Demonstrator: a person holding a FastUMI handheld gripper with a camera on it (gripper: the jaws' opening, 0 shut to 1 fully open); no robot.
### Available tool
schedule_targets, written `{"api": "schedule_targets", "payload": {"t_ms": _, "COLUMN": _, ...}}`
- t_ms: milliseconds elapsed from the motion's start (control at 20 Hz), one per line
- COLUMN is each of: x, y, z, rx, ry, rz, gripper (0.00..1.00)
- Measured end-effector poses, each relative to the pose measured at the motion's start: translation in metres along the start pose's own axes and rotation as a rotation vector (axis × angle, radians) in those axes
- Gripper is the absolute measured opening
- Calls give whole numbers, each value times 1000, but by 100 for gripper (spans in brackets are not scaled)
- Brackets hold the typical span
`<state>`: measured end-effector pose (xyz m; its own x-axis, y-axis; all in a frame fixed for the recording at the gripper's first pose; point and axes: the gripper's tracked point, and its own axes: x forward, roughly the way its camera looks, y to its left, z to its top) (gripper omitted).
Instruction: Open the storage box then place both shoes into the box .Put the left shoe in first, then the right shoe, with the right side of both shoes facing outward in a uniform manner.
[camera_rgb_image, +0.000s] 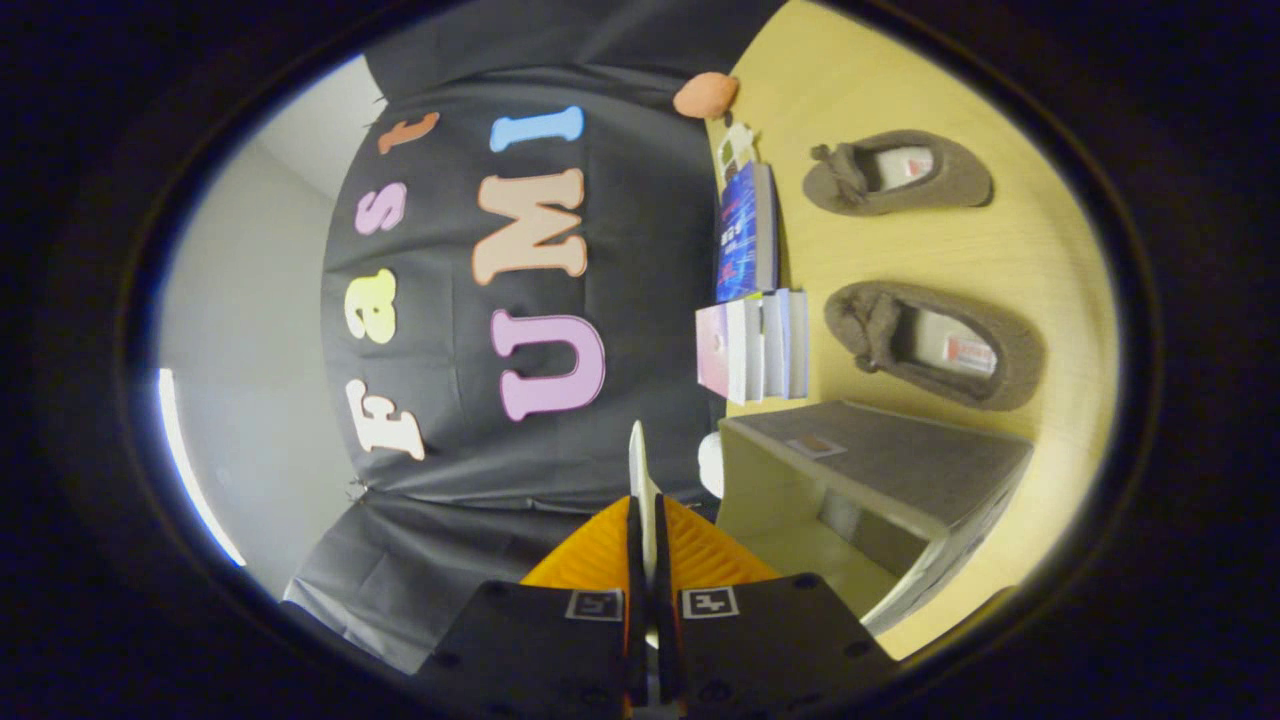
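Note:
My gripper (645, 515) is shut on a thin white flap, the storage box's lid (637, 460), seen edge-on and sticking out past the fingertips. The storage box (900, 465) stands just to the side of the fingers on the yellow table (1000, 240). It has a grey panel with a small label, and its pale inside shows through the open side. Two grey-brown slippers lie on the table beyond the box: the nearer shoe (935, 345) right past the box, the farther shoe (900, 170) beyond that. Both show their insoles.
Books stand against the booth's black wall: a pale stack (755, 345) beside the near shoe and a blue book (750, 235) farther on. An orange soft object (705, 95) sits at the table's far end. A small white object (710, 465) lies between the box and the wall.

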<state>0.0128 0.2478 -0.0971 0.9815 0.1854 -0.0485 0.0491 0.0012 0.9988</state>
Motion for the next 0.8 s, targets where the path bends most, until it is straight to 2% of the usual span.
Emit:
{"api": "schedule_targets", "payload": {"t_ms": 400, "x": 8, "y": 69, "z": -101, "rx": -46, "ry": 82, "rz": 40, "gripper": 8}}
{"api": "schedule_targets", "payload": {"t_ms": 800, "x": 12, "y": 62, "z": -198, "rx": -37, "ry": 150, "rz": 43, "gripper": 10}}
